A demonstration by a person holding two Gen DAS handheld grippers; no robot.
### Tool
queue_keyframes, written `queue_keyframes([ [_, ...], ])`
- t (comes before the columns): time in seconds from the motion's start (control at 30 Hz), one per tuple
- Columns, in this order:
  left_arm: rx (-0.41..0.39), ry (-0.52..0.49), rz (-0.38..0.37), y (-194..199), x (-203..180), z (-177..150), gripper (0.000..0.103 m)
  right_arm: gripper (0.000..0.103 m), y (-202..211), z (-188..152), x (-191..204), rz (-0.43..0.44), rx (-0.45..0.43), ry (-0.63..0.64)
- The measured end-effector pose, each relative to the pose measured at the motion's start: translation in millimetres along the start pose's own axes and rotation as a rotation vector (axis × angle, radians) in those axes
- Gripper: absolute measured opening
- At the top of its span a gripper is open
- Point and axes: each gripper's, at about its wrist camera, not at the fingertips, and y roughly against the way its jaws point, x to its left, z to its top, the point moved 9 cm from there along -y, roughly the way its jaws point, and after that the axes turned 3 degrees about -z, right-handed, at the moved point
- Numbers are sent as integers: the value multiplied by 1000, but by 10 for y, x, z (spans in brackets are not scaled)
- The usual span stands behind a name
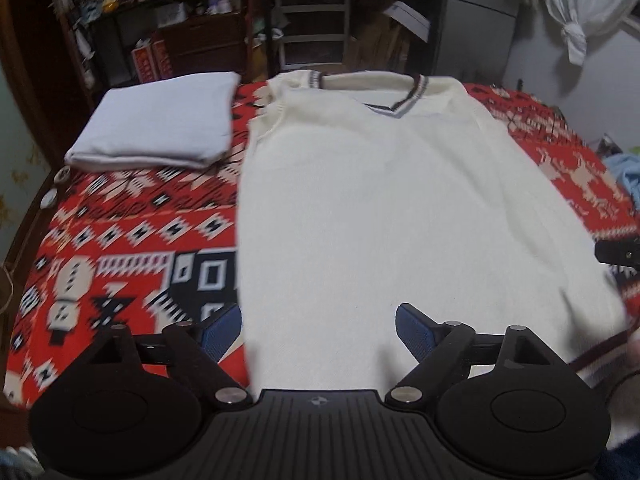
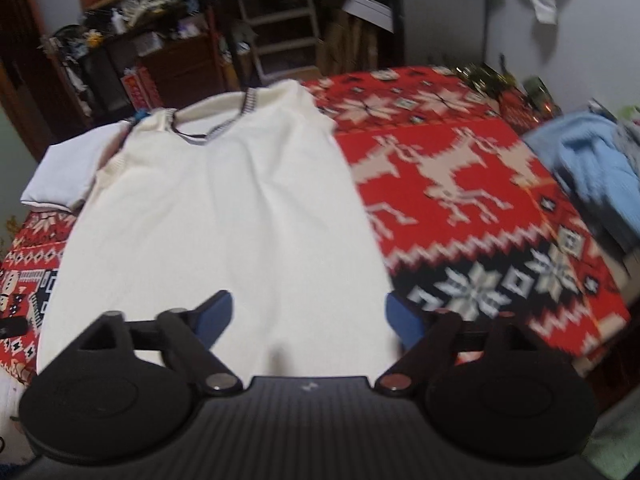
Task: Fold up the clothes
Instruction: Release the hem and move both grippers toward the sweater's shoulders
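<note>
A cream V-neck sweater point(image 1: 380, 208) with a dark striped collar lies flat on the red patterned blanket point(image 1: 120, 240), both sides folded in, hem toward me. It also shows in the right wrist view point(image 2: 224, 220). My left gripper point(image 1: 319, 326) is open and empty over the sweater's near left hem. My right gripper point(image 2: 308, 316) is open and empty over the near right hem. The right gripper's tip point(image 1: 618, 256) shows at the right edge of the left wrist view.
A folded pale grey garment point(image 1: 160, 124) lies at the blanket's far left point(image 2: 64, 172). A light blue garment point(image 2: 592, 168) is heaped at the far right. Cluttered dark shelves point(image 1: 192, 20) and drawers stand beyond the bed. White cloth point(image 1: 576, 12) hangs on the wall.
</note>
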Motion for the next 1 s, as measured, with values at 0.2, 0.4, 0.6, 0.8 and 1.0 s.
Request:
queue_keyframes([
  [0.2,55,-18,28,-481,-118,-63,83,97,-510,-138,304,14,-16,169],
  [0.4,35,1,66,-548,-52,-129,97,103,-833,-327,273,-40,17,202],
  [0.6,37,111,43,-586,44,-186,103,103,-797,-339,270,-54,-21,190],
  [0.8,-30,61,-5,-570,22,-183,103,103,-773,-344,277,-70,-66,171],
  [1.0,-43,33,-30,-577,25,-175,103,103,-759,-354,270,-49,-81,188],
])
